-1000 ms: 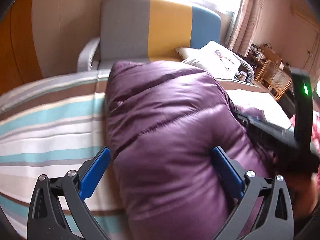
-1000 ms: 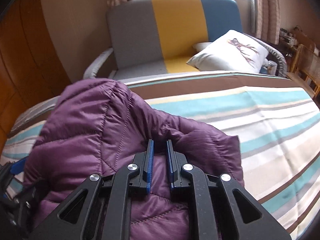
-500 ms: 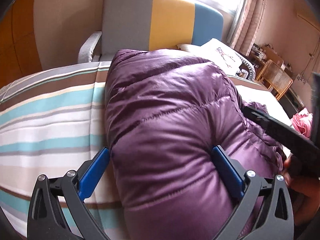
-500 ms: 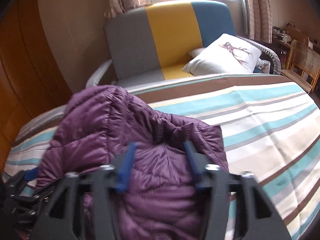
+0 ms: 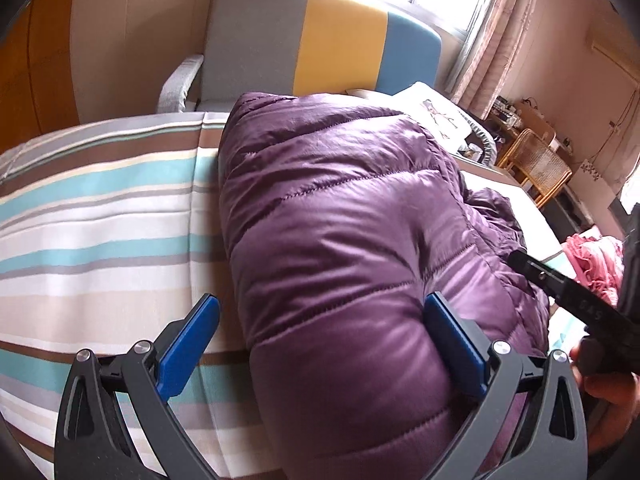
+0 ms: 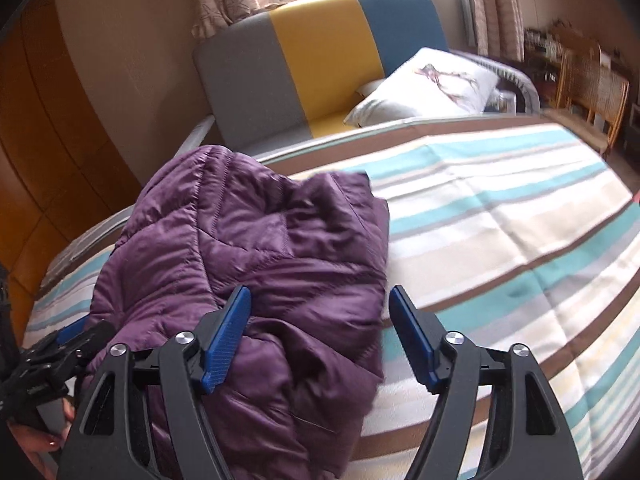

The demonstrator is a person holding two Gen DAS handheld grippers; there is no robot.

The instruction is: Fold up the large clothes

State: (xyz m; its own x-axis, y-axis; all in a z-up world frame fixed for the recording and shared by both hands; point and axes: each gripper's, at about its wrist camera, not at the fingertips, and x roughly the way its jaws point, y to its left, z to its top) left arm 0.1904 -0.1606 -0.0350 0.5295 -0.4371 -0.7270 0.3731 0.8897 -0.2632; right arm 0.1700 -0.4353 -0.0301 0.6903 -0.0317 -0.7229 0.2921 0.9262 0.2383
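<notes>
The purple jacket (image 5: 340, 240) lies bundled on the striped bed (image 5: 100, 220), filling the centre and lower right of the left view and the lower left of the right view. Its long axis runs from the bottom of the frame up toward the sofa (image 5: 320, 36) at the top, the far end pointing at the sofa back.

The left gripper (image 5: 320, 340) stands wide, its blue pads straddling the near puffy end; the right pad touches the fabric, but nothing is pinched. The right gripper (image 6: 320, 336) is also wide, hovering over the jacket's near right edge and holding nothing.

The likely risk is spring-back: the padding looks slick and full of air, so the fold may puff open or slide apart with neither claw holding it. A shallow bite on the thick roll could slip off, and a top-layer-only grab could drag the bundle askew.
</notes>
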